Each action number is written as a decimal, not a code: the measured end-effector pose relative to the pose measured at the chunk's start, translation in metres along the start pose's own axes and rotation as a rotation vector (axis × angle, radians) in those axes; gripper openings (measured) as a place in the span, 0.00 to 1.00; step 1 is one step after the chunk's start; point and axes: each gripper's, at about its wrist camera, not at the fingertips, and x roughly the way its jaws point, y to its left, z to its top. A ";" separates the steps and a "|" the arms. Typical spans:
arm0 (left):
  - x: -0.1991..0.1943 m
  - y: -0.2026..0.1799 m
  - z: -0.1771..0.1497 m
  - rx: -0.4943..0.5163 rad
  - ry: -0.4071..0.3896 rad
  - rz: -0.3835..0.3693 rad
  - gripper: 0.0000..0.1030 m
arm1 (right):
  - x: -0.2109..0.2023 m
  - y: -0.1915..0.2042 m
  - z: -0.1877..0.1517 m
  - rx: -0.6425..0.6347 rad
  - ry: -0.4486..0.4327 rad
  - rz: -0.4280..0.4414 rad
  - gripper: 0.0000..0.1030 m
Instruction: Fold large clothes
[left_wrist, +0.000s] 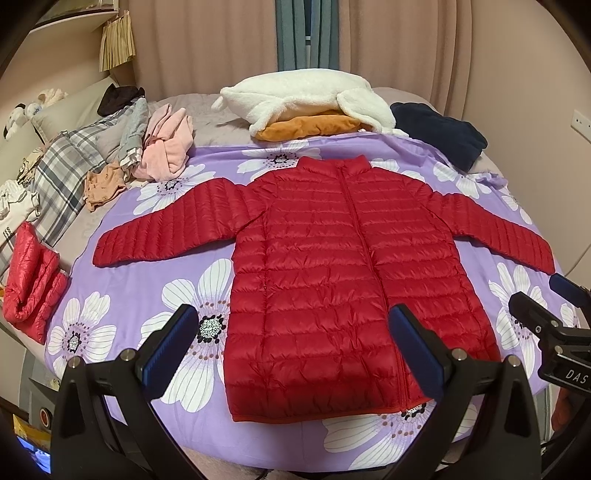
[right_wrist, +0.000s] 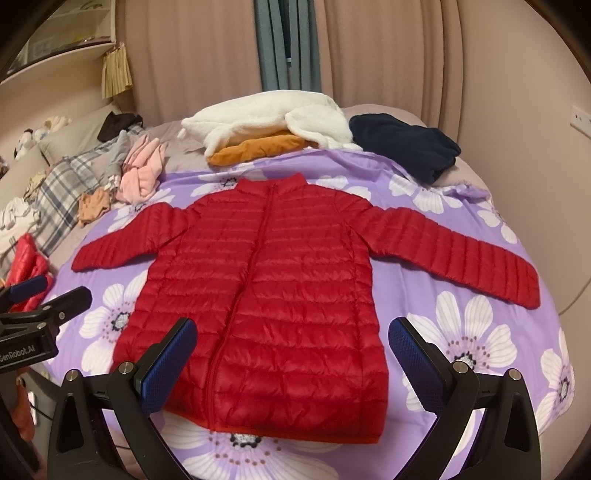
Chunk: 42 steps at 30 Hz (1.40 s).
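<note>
A red quilted puffer jacket (left_wrist: 328, 280) lies flat and face up on a bed, spread over a purple sheet (left_wrist: 147, 291) printed with large white flowers. Its front zipper is closed, its collar points toward the far curtains, and its hem lies nearest the cameras. Both sleeves stretch out sideways and angle slightly toward the hem.

The left hand-held gripper (left_wrist: 291, 350) hovers above the jacket's lower left part, its two blue-padded fingers spread wide and holding nothing. The right hand-held gripper (right_wrist: 291, 363) hovers above the lower right part of the jacket (right_wrist: 266, 306), fingers likewise spread wide and empty. Each gripper shows at the edge of the other's view: the right one (left_wrist: 546, 306) near the jacket's right cuff, the left one (right_wrist: 44, 299) near the left side of the sheet (right_wrist: 461, 332).

Beyond the collar sits a stack of folded clothes: a fluffy white garment (left_wrist: 306, 99) on top of an orange one (left_wrist: 310, 127), with a dark navy garment (left_wrist: 443, 133) just beside them to the right. To the left lie loose clothes, among them a pink piece (left_wrist: 168, 147), a grey plaid piece (left_wrist: 62, 173) and a small tan piece (left_wrist: 103, 184). A second red quilted item (left_wrist: 31, 284), folded, rests at the bed's left edge. Beige curtains (left_wrist: 207, 40) hang behind the bed.
</note>
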 end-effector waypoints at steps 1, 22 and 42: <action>0.000 0.000 0.000 0.000 0.001 0.000 1.00 | 0.000 0.000 0.000 -0.001 -0.001 0.000 0.99; 0.001 0.004 -0.003 -0.002 0.001 0.003 1.00 | 0.000 0.000 0.000 0.000 0.000 0.001 0.99; 0.003 0.005 -0.004 -0.003 0.009 0.004 1.00 | 0.001 -0.001 -0.001 0.004 0.002 0.000 0.99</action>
